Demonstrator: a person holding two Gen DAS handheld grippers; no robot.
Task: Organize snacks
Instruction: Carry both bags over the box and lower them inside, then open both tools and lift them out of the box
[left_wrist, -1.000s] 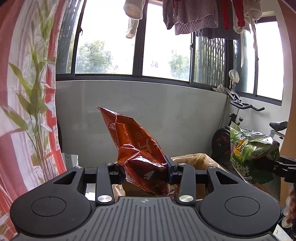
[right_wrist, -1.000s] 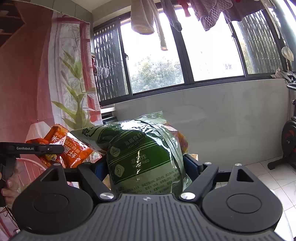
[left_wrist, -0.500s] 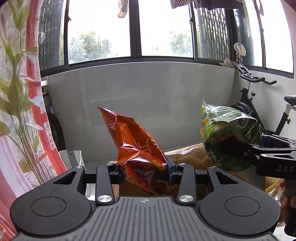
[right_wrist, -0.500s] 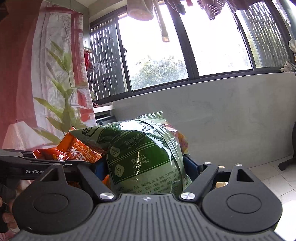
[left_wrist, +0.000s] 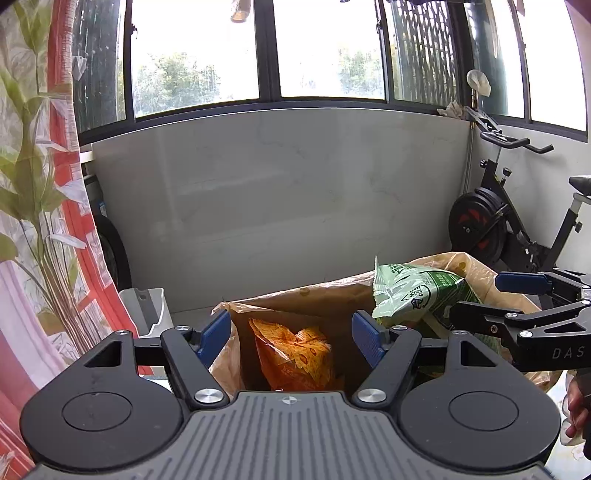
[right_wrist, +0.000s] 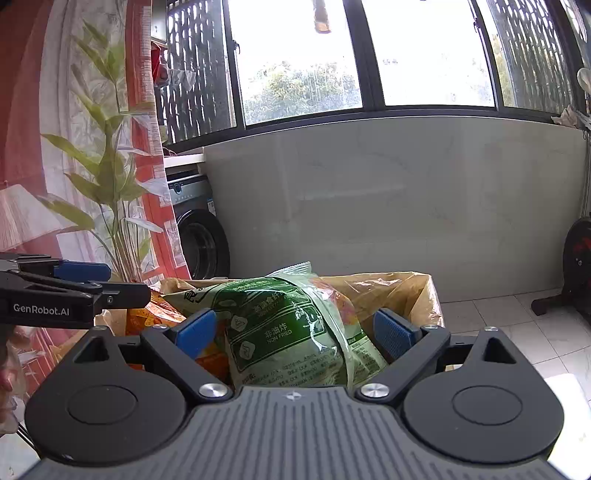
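My left gripper (left_wrist: 290, 338) hangs over a brown bag (left_wrist: 295, 295), its jaws opening. Between and below its blue pads (left_wrist: 214, 334), an orange snack bag (left_wrist: 295, 354) rests inside the brown bag, touching neither pad. To its right, a green snack bag (left_wrist: 417, 295) leans in the same opening. My right gripper (right_wrist: 295, 332) has its jaws opening around that green snack bag (right_wrist: 291, 332), with gaps beside both pads. The brown bag's rim (right_wrist: 399, 291) shows behind it. Each gripper appears in the other's view: the right gripper (left_wrist: 517, 306) and the left gripper (right_wrist: 81, 284).
A low grey wall under the windows runs close behind the brown bag. An exercise bike (left_wrist: 509, 221) stands at the right, a washing machine (right_wrist: 199, 236) and a red leaf-print curtain (right_wrist: 92, 184) at the left. A white bin (left_wrist: 147, 310) sits left of the bag.
Both grippers came down over the brown bag and opened. The orange bag left the left pads and dropped inside; the green bag was let go into the opening.
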